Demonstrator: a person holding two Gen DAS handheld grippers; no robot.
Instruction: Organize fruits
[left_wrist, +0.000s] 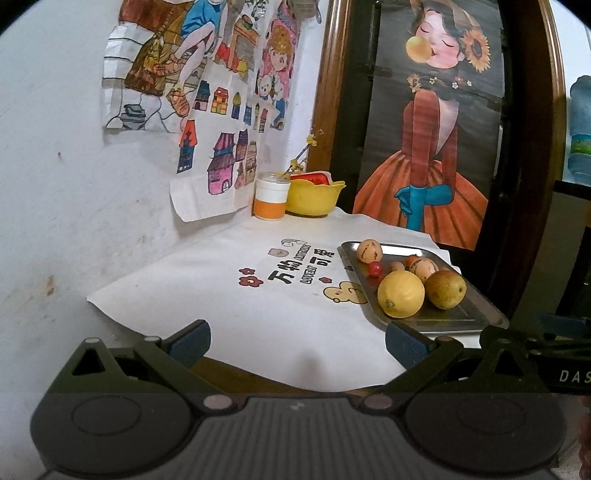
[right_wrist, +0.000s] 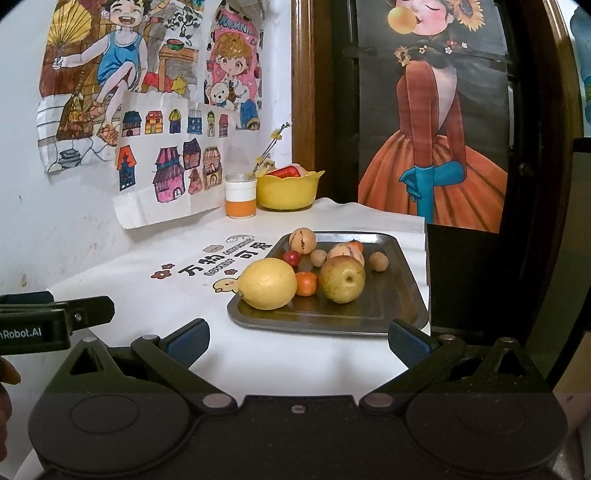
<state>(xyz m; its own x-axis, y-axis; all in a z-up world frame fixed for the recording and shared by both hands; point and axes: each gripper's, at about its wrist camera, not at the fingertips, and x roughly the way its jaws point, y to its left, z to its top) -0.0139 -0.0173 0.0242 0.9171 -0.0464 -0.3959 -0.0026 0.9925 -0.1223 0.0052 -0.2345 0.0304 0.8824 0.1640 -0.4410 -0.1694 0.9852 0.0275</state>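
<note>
Both the left gripper (left_wrist: 297, 347) and right gripper (right_wrist: 297, 341) gape empty, short of the metal tray (right_wrist: 402, 299) holding a lemon (right_wrist: 267, 283) and pear (right_wrist: 341, 278).

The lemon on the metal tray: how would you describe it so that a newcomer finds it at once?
Find the metal tray on the white tablecloth. At its near left corner lies the lemon, beside a small orange fruit and a brownish pear. It is the largest fruit, and the only bright yellow one.
</note>
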